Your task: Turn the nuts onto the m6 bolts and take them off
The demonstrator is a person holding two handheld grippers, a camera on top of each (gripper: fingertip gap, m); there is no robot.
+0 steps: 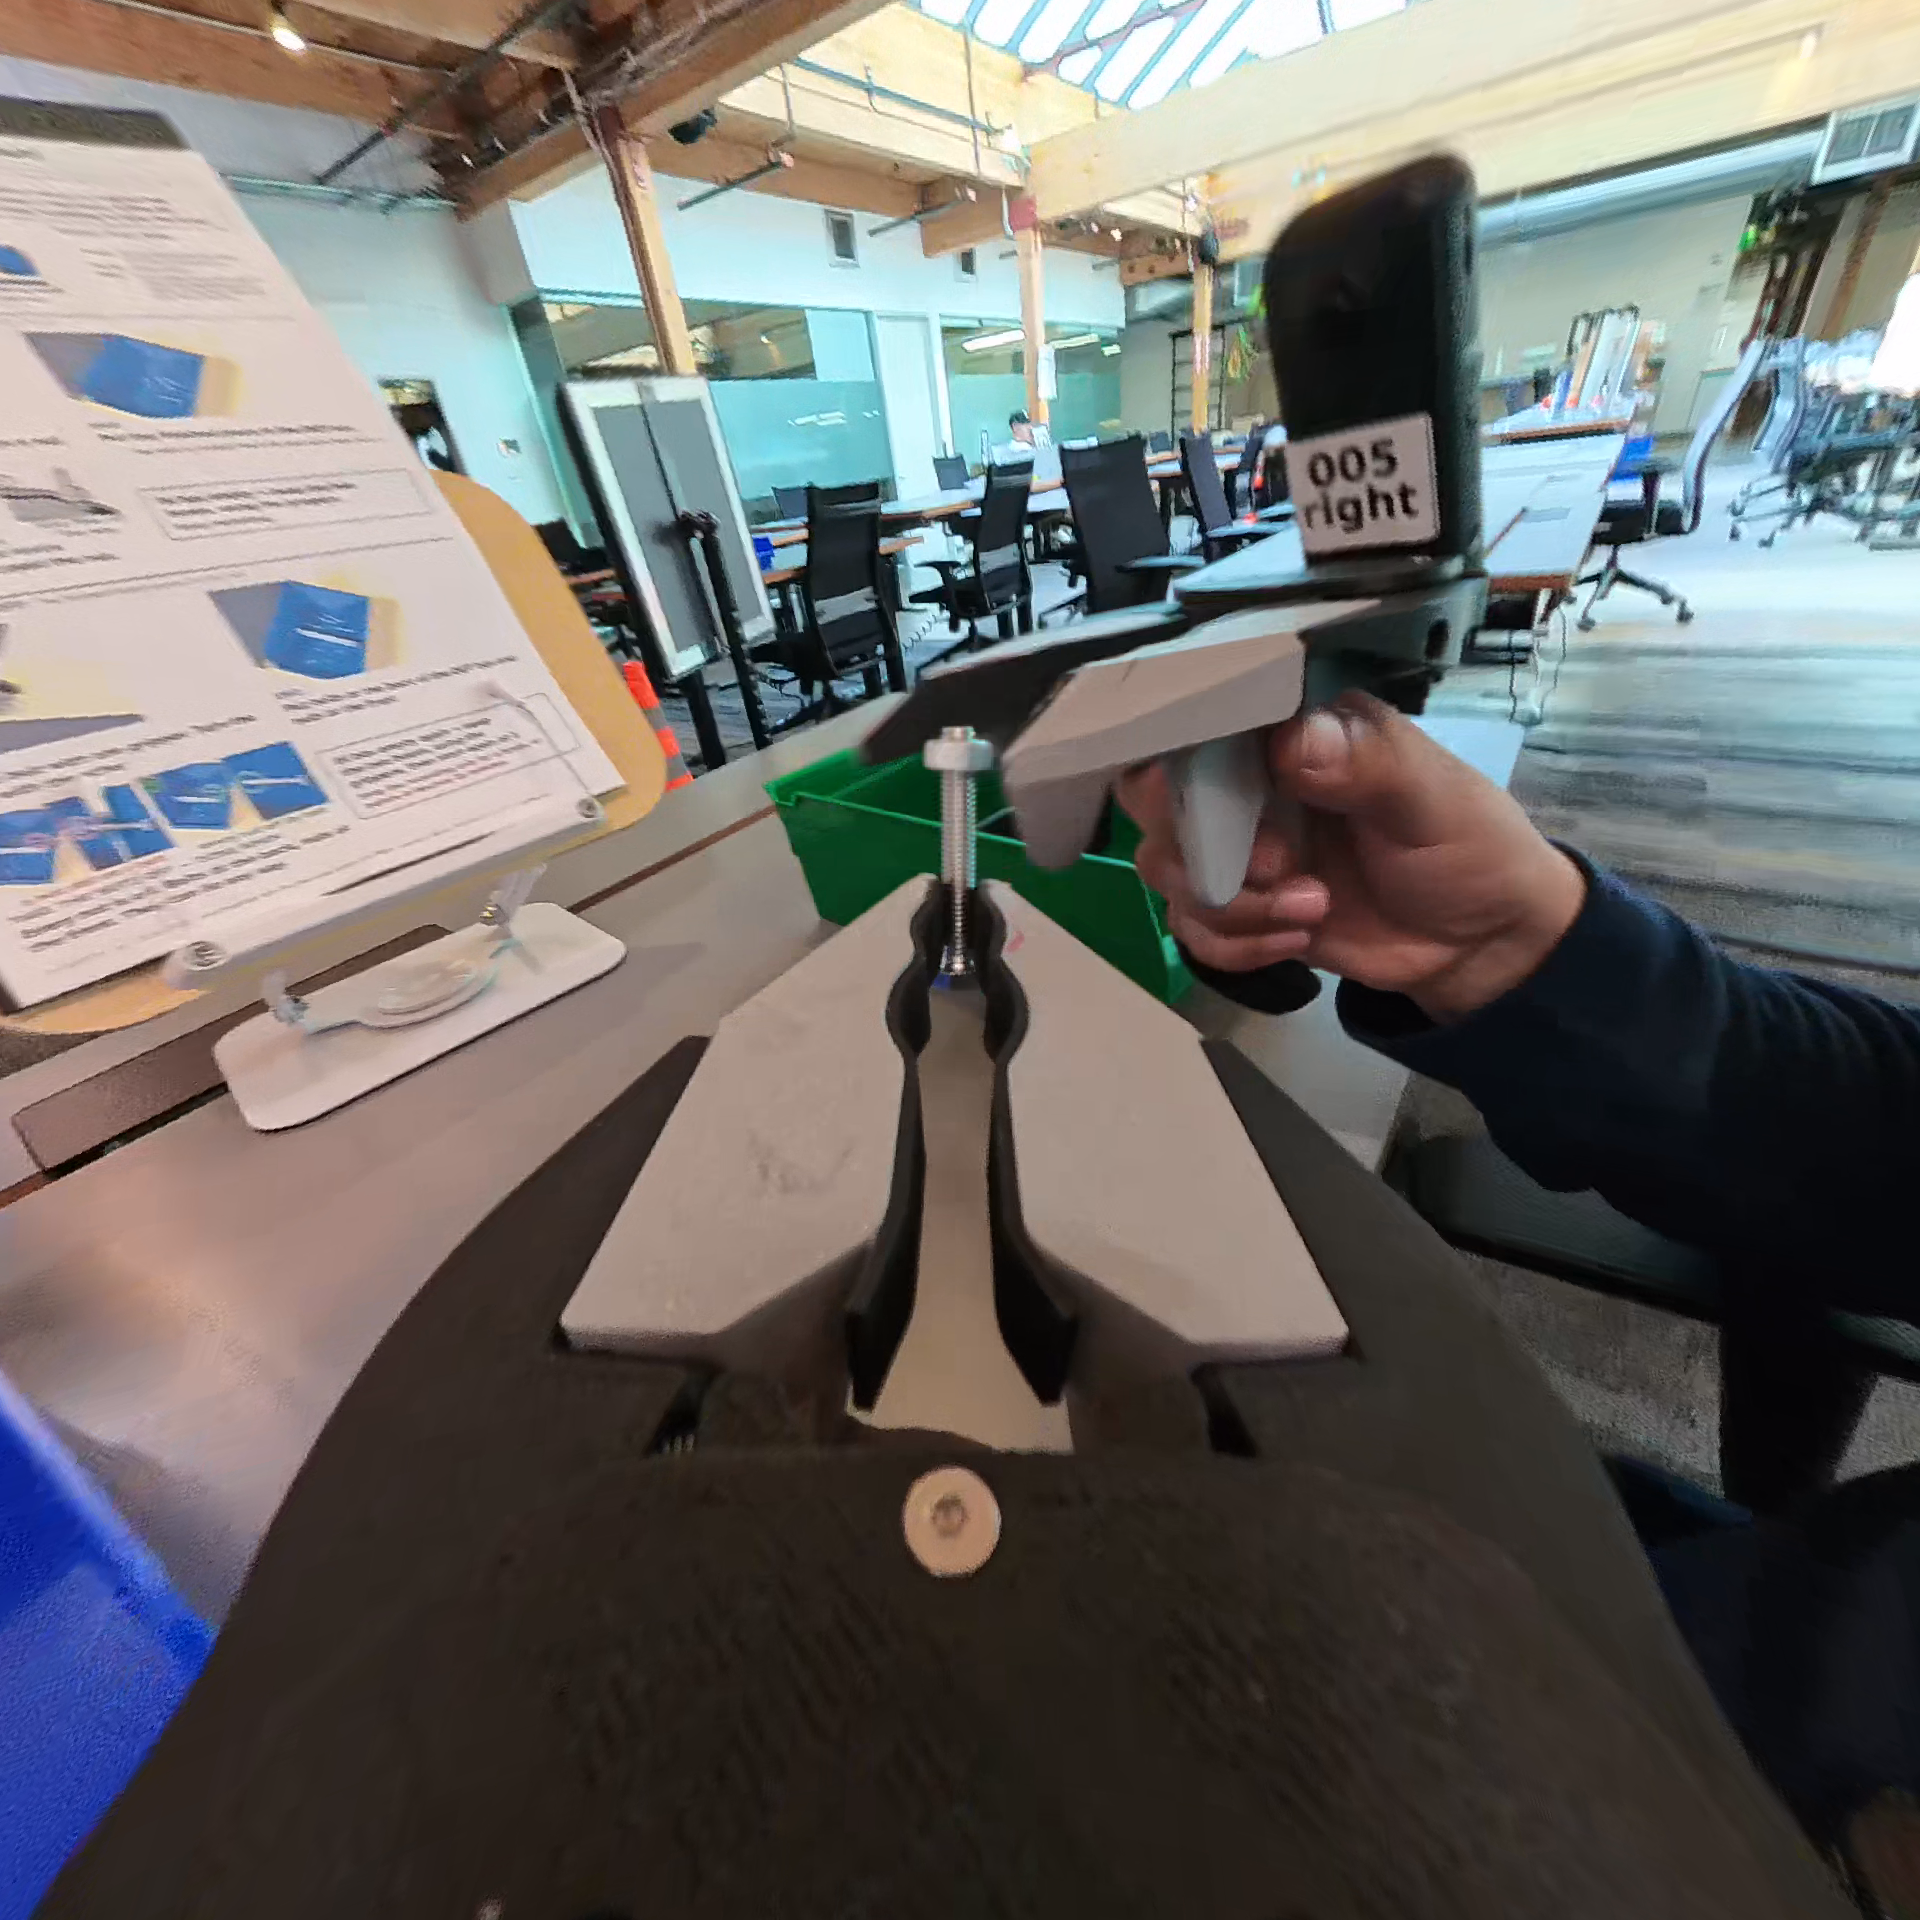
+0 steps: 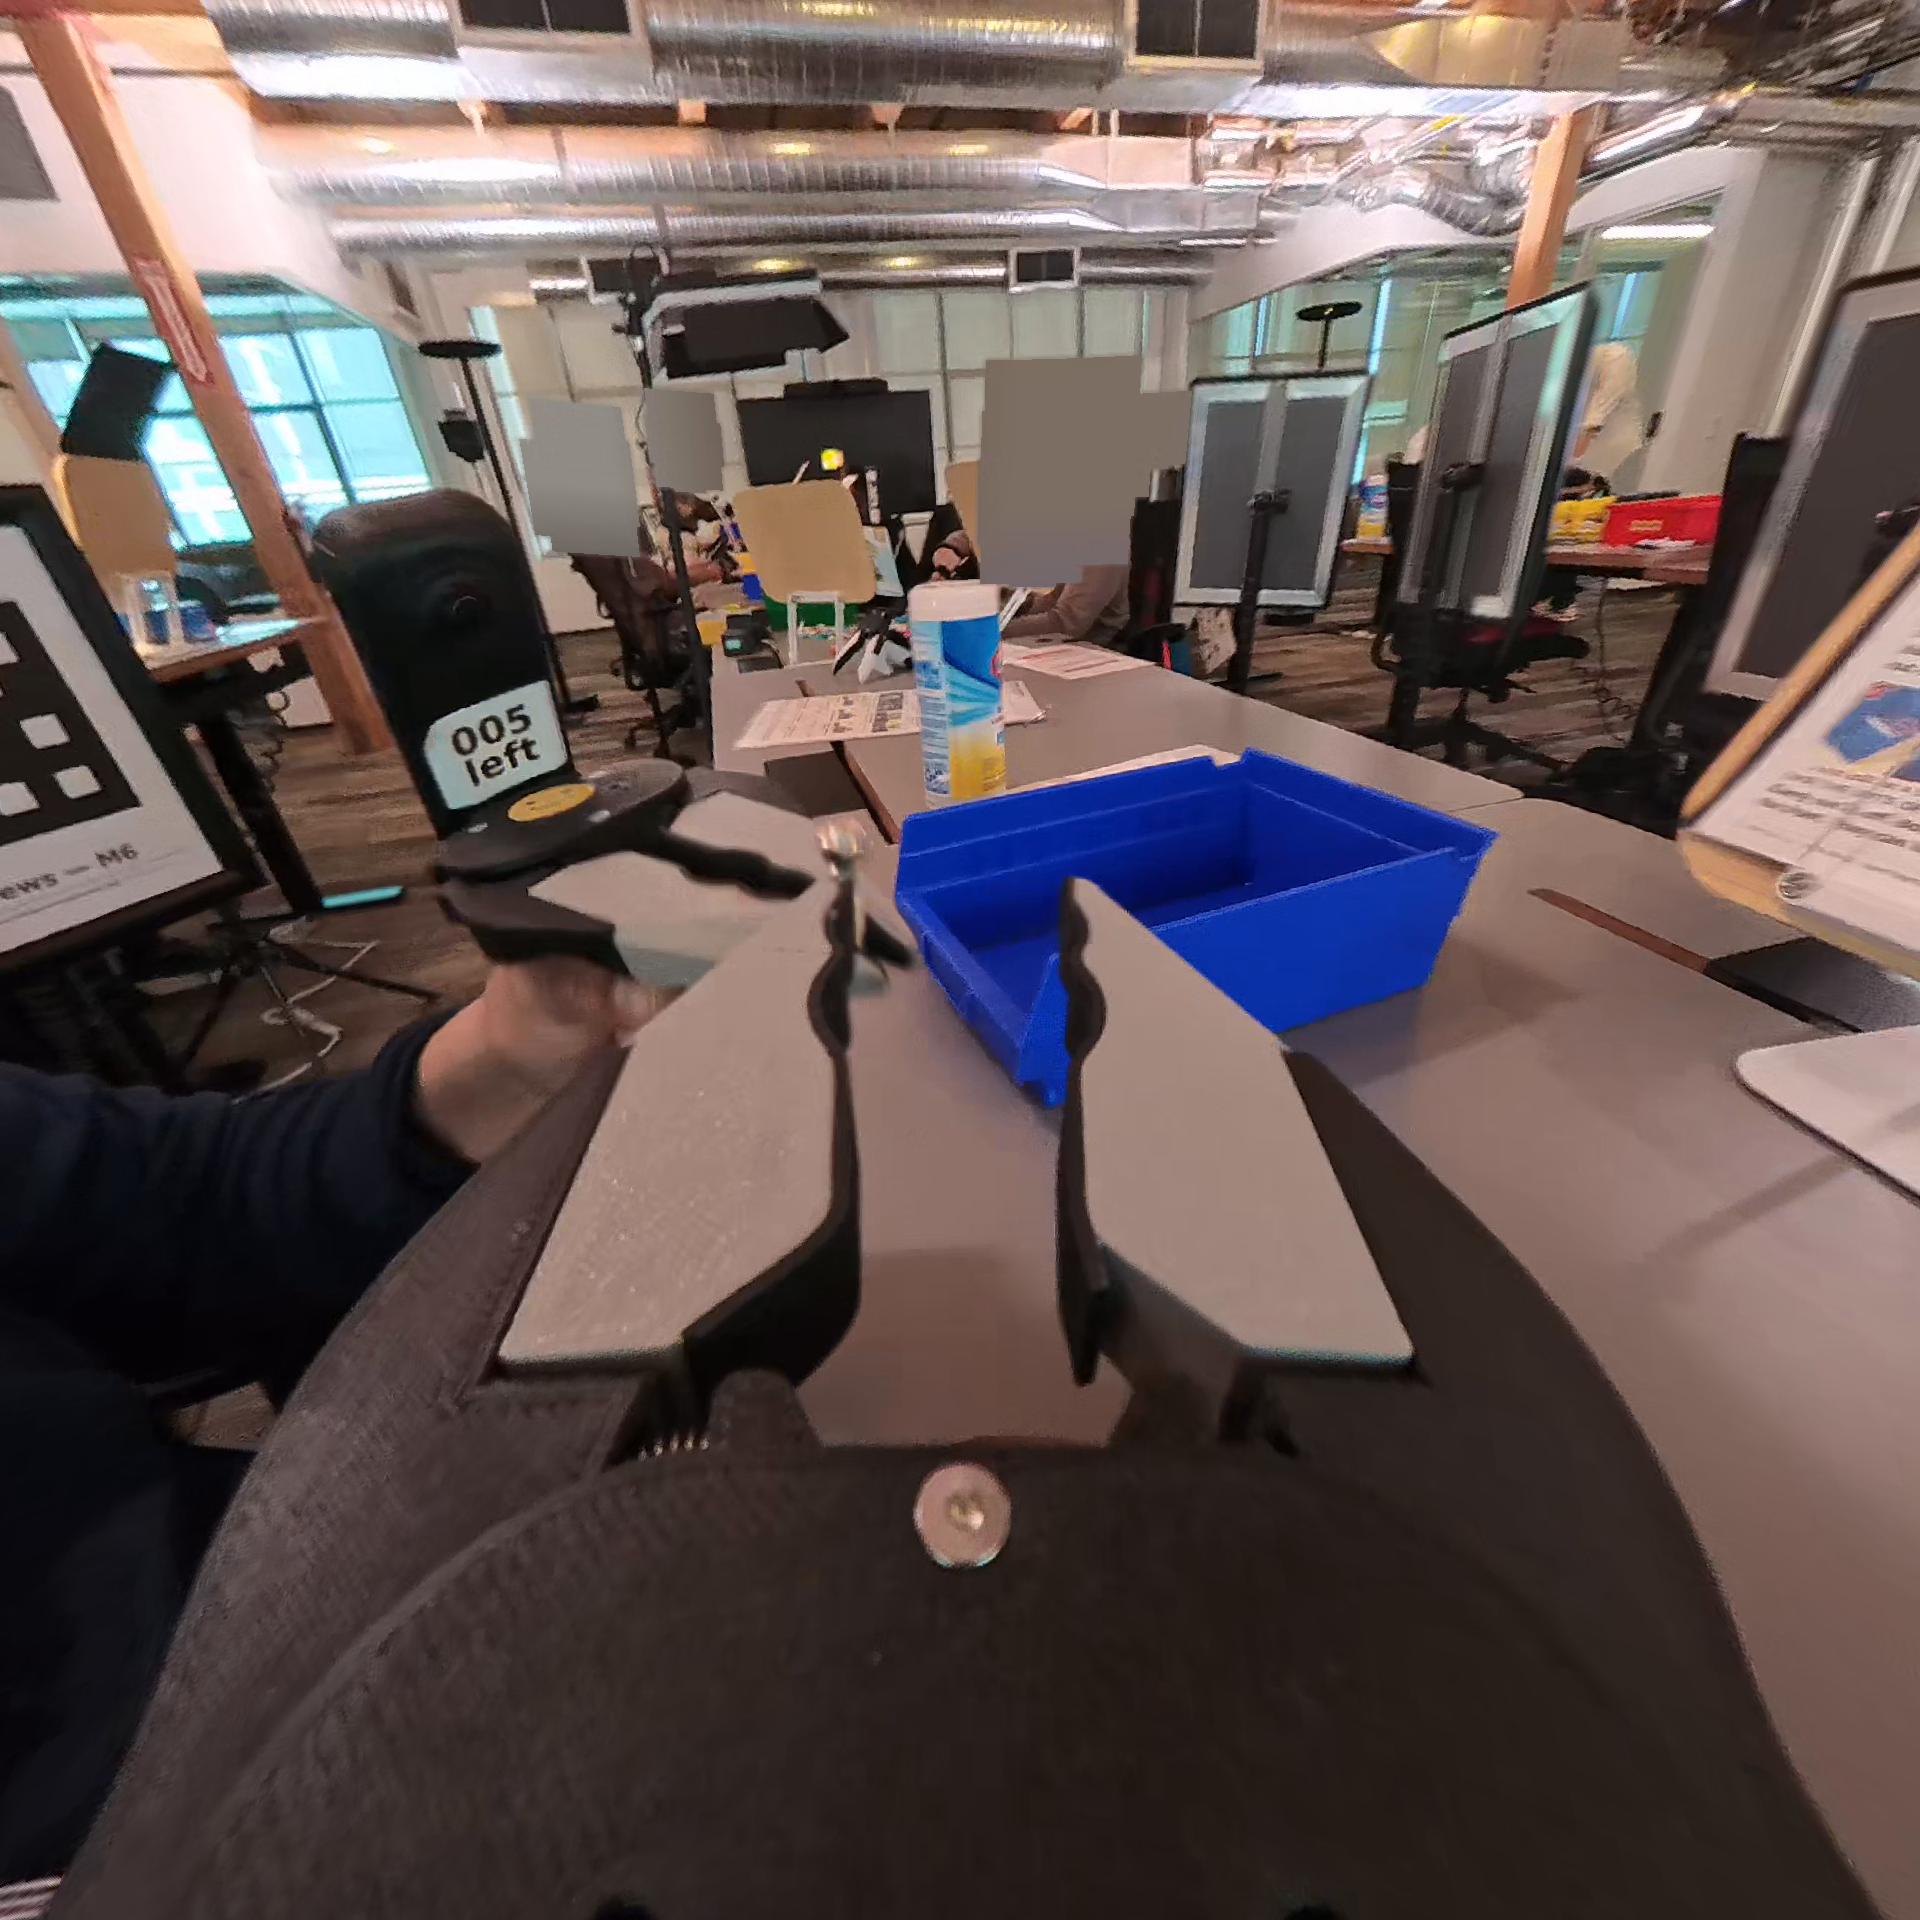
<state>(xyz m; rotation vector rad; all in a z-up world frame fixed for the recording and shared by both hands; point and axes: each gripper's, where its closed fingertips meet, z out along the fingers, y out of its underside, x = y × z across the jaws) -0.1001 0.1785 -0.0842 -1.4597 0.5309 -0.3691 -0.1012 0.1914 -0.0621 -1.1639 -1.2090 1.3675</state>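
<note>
My left gripper point(image 1: 958, 904) is shut on a silver M6 bolt point(image 1: 956, 831) and holds it upright by its lower end. A silver nut point(image 1: 951, 743) sits at the top of the thread. My right gripper point(image 2: 951, 925) is open. In the left wrist view its fingers point(image 1: 1049, 790) stand on either side of the nut, apart from it. In the right wrist view the bolt point(image 2: 852, 904) and the nut point(image 2: 844, 836) lie just inside the right gripper's left finger. The left gripper point(image 2: 821, 899) shows there, held by a hand.
A green bin point(image 1: 904, 831) stands behind the bolt on the grey table point(image 1: 312, 1247). A blue bin point(image 2: 1247, 904) lies ahead of my right gripper, a wipes canister point(image 2: 958, 696) behind it. An instruction sheet on a stand point(image 1: 260, 623) is at the left. A hand point(image 1: 1382, 831) holds the right gripper. My left and right fingertips are right by each other.
</note>
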